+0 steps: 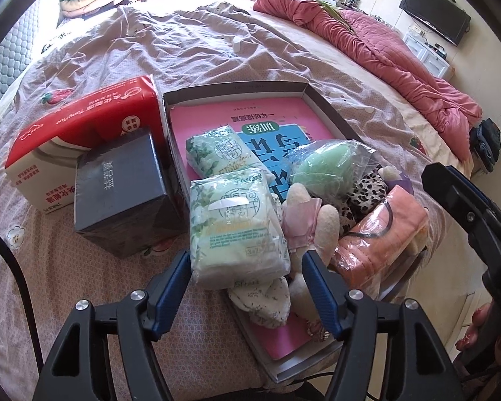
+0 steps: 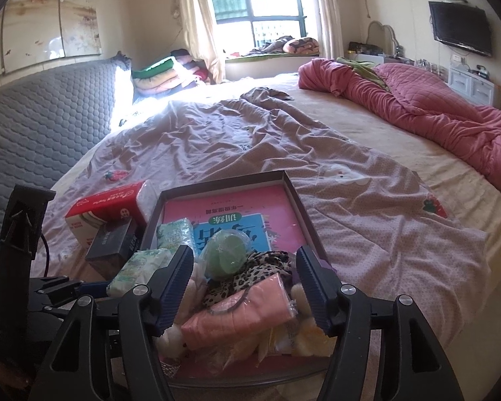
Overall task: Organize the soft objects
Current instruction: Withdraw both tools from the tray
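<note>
A shallow dark-rimmed box point(image 1: 320, 97) lies on the bed with a pink book as its floor. It holds two green tissue packs point(image 1: 233, 227) point(image 1: 213, 150), a bagged green sponge point(image 1: 320, 167), a leopard-print cloth point(image 1: 367, 190), a cream plush toy point(image 1: 310, 220) and a salmon bagged cloth point(image 1: 384, 234). My left gripper point(image 1: 245, 270) stands open astride the nearer tissue pack, its pads clear of it. My right gripper point(image 2: 243, 267) is open above the salmon cloth point(image 2: 243, 314) and the leopard cloth point(image 2: 267, 267), touching neither.
A red tissue carton point(image 1: 83, 117) and a dark box point(image 1: 123, 190) stand just left of the shallow box. A crumpled pink quilt point(image 2: 434, 107) runs along the bed's right side. A grey padded headboard point(image 2: 33, 127) is on the left, and a wrinkled sheet point(image 2: 233, 133) lies beyond the box.
</note>
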Demonstrator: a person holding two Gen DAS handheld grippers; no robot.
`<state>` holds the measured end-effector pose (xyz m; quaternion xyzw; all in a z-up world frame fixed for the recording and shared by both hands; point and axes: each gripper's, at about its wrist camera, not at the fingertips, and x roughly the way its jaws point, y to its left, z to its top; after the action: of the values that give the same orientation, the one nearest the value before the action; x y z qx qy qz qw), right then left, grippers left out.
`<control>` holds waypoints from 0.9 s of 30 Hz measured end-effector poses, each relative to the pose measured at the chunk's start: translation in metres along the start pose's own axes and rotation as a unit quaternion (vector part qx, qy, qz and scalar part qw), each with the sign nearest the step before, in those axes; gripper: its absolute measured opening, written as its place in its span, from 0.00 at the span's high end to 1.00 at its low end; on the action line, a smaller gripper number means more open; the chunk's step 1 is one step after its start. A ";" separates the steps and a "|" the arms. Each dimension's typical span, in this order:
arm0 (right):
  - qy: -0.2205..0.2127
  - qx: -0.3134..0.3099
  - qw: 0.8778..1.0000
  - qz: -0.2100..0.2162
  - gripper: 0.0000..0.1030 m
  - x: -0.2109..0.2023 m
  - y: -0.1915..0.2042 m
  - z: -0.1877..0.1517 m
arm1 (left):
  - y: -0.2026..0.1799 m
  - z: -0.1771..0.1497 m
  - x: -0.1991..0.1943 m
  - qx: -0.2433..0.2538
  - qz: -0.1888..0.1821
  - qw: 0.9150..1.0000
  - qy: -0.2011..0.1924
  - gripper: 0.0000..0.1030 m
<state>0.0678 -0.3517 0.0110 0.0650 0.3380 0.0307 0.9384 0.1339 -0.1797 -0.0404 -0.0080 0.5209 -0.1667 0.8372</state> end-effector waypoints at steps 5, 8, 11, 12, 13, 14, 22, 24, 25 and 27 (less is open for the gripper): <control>-0.007 0.003 1.000 -0.004 0.31 -0.008 0.000 0.002 | 0.001 -0.005 -0.013 0.000 0.002 1.000 -0.010 0.29; -0.015 0.001 1.000 -0.003 0.29 -0.015 0.003 0.004 | 0.000 -0.007 -0.024 0.003 0.010 1.000 -0.023 0.28; -0.020 -0.001 1.000 -0.003 0.26 -0.021 0.006 0.006 | 0.001 -0.008 -0.036 0.002 0.016 0.999 -0.036 0.26; -0.021 -0.003 1.000 -0.002 0.26 -0.023 0.007 0.007 | 0.002 -0.009 -0.039 0.001 0.016 0.999 -0.039 0.26; -0.022 -0.005 1.000 -0.001 0.25 -0.025 0.009 0.007 | 0.003 -0.009 -0.043 0.000 0.016 0.999 -0.042 0.24; -0.023 -0.007 1.000 -0.001 0.25 -0.027 0.011 0.008 | 0.004 -0.010 -0.047 -0.001 0.018 0.999 -0.046 0.23; -0.028 -0.014 0.999 -0.006 0.24 -0.042 0.020 0.009 | 0.007 -0.017 -0.070 -0.008 0.033 0.998 -0.061 0.18; -0.025 -0.015 1.000 -0.006 0.24 -0.046 0.021 0.009 | 0.007 -0.020 -0.075 -0.008 0.036 0.997 -0.063 0.18; -0.024 -0.015 1.000 -0.006 0.24 -0.048 0.022 0.009 | 0.007 -0.021 -0.076 -0.008 0.039 0.997 -0.064 0.18; -0.024 -0.018 1.000 -0.007 0.24 -0.054 0.024 0.008 | 0.007 -0.024 -0.081 -0.008 0.044 0.997 -0.066 0.18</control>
<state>0.0314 -0.3343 0.0543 0.0464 0.3151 0.0282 0.9475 0.0826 -0.1463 0.0175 -0.0029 0.4657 -0.1241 0.8762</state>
